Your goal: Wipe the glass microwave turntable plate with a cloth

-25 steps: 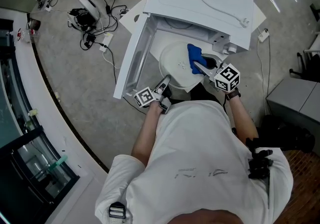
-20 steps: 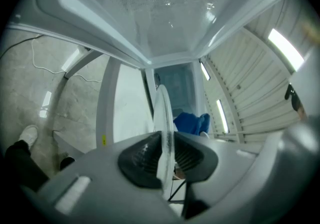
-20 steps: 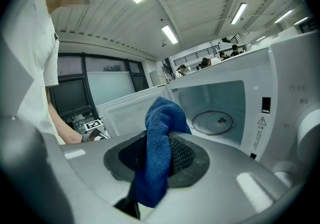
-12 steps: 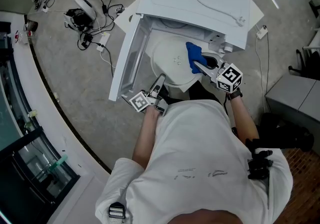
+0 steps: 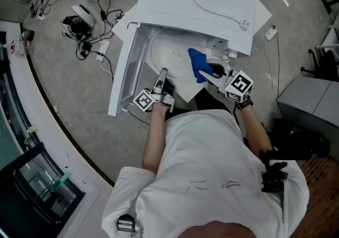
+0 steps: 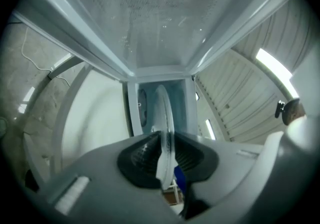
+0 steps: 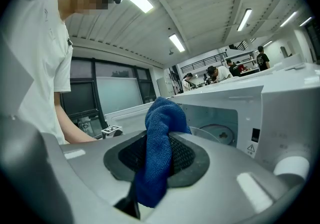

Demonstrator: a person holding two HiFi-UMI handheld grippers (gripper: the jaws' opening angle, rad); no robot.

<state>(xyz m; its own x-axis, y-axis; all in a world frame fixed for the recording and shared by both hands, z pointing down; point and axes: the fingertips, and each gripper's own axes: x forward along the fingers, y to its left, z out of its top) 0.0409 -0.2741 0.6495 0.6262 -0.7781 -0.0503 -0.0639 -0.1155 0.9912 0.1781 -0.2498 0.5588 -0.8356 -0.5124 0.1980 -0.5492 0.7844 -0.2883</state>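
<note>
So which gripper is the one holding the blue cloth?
The right gripper: its jaws are shut on the cloth, which bunches up between them. The left gripper instead grips the plate by its rim.

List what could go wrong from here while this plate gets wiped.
1. The left gripper grips the plate by its rim alone. A push from the cloth may lever it loose, and glass would likely break on the floor.
2. The plate is held at the microwave mouth, beside the open door; a swing could knock it there.
3. The right gripper pinches the cloth bunched, so its fingers might scrape the glass.
</note>
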